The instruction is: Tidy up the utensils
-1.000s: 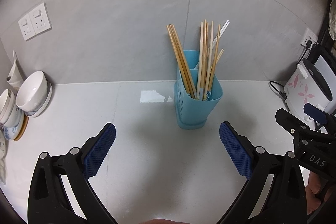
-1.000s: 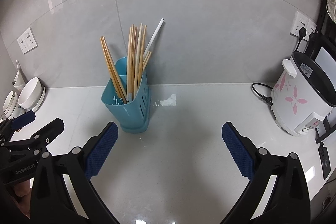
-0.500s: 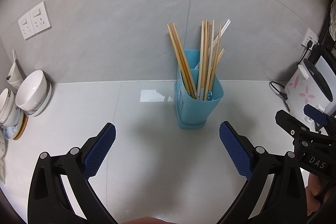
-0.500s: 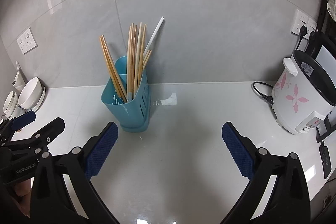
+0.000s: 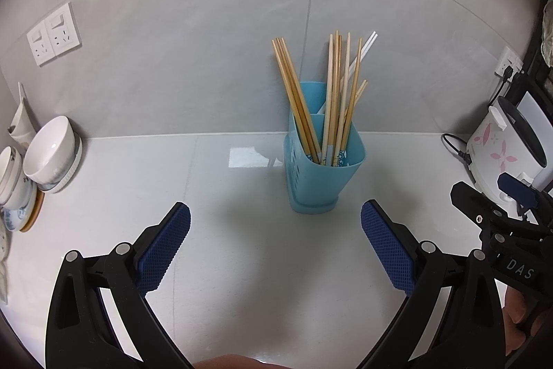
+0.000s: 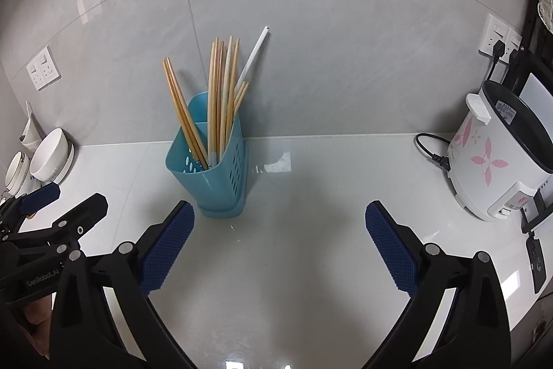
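Chopsticks [image 5: 331, 99] stand bundled in a blue holder [image 5: 325, 175] on the white counter [image 5: 242, 265], close to the tiled wall. The left gripper [image 5: 275, 242] and right gripper [image 6: 279, 244] both hover short of it, jaws spread wide and empty. No loose utensils show, so the sorting looks finished or paused; any next move would call for easing one gripper toward the sticks. Bowls [image 5: 52, 151] sit far left, a rice cooker [image 6: 497, 158] far right.

Blue holder [image 5: 323, 175], tan chopsticks [image 5: 297, 99], white cooker [image 6: 497, 161] with pink flowers.
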A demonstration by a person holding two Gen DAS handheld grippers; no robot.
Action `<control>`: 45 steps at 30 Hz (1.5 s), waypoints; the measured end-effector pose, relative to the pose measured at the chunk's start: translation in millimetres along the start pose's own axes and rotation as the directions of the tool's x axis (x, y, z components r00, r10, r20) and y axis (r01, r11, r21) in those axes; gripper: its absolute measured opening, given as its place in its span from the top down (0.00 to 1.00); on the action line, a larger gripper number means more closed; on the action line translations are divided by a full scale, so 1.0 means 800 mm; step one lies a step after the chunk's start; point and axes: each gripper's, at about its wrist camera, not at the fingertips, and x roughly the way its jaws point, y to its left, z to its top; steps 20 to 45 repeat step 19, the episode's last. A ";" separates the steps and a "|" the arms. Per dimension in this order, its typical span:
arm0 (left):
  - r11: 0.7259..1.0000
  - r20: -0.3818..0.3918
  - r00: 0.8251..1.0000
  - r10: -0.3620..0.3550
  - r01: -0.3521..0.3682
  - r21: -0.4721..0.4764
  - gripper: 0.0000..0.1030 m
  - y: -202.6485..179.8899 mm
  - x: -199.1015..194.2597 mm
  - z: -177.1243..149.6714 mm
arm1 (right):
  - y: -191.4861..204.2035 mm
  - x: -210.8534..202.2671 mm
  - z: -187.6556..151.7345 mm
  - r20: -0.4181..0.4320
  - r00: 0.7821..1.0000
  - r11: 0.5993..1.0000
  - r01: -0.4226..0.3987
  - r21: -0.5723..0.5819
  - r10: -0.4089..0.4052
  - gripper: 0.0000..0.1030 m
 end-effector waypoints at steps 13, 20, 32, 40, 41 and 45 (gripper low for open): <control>1.000 0.002 1.000 -0.012 0.012 -0.003 0.06 0.000 -0.002 0.002 | 0.000 -0.001 0.000 0.000 1.000 1.000 0.000 0.001 0.000 0.07; 1.000 -0.005 1.000 -0.031 0.031 -0.002 0.06 -0.001 0.000 0.002 | 0.000 -0.002 -0.001 -0.002 1.000 1.000 -0.002 0.004 0.002 0.07; 1.000 -0.005 1.000 -0.031 0.031 -0.002 0.06 -0.001 0.000 0.002 | 0.000 -0.002 -0.001 -0.002 1.000 1.000 -0.002 0.004 0.002 0.07; 1.000 -0.005 1.000 -0.031 0.031 -0.002 0.06 -0.001 0.000 0.002 | 0.000 -0.002 -0.001 -0.002 1.000 1.000 -0.002 0.004 0.002 0.07; 1.000 -0.005 1.000 -0.031 0.031 -0.002 0.06 -0.001 0.000 0.002 | 0.000 -0.002 -0.001 -0.002 1.000 1.000 -0.002 0.004 0.002 0.07; 1.000 -0.005 1.000 -0.031 0.031 -0.002 0.06 -0.001 0.000 0.002 | 0.000 -0.002 -0.001 -0.002 1.000 1.000 -0.002 0.004 0.002 0.07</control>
